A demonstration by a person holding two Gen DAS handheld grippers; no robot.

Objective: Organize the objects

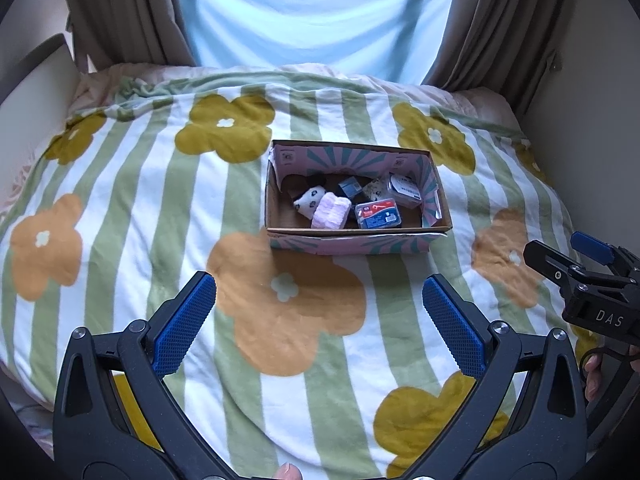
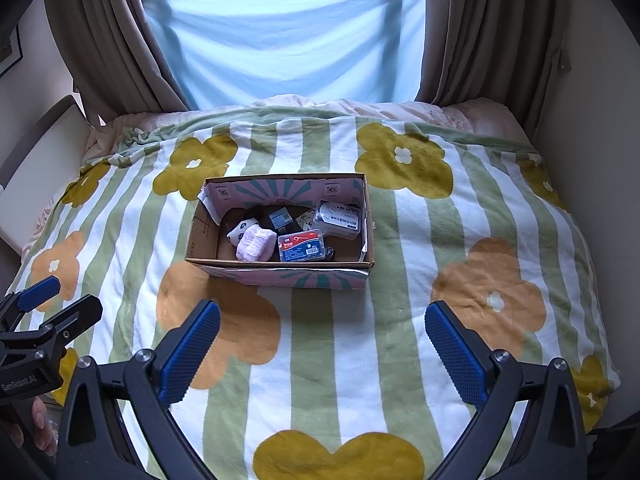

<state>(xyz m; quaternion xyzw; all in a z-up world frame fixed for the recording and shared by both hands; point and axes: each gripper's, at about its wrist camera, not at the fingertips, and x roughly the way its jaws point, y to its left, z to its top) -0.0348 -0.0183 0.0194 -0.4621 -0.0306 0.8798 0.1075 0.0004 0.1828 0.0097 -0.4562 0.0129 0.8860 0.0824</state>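
Cardboard box (image 1: 356,236) was seen ahead of both jaws; left gripper (image 1: 320,320) and right gripper (image 2: 322,344) were held released, nothing grasped.

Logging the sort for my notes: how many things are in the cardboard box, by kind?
Clear plastic cases (red-and-blue label, white label): 2
Rolled socks (pink, white with black spots): 2
Small dark blue packet: 1
Floral pouch: 1
Total clearly visible: 6
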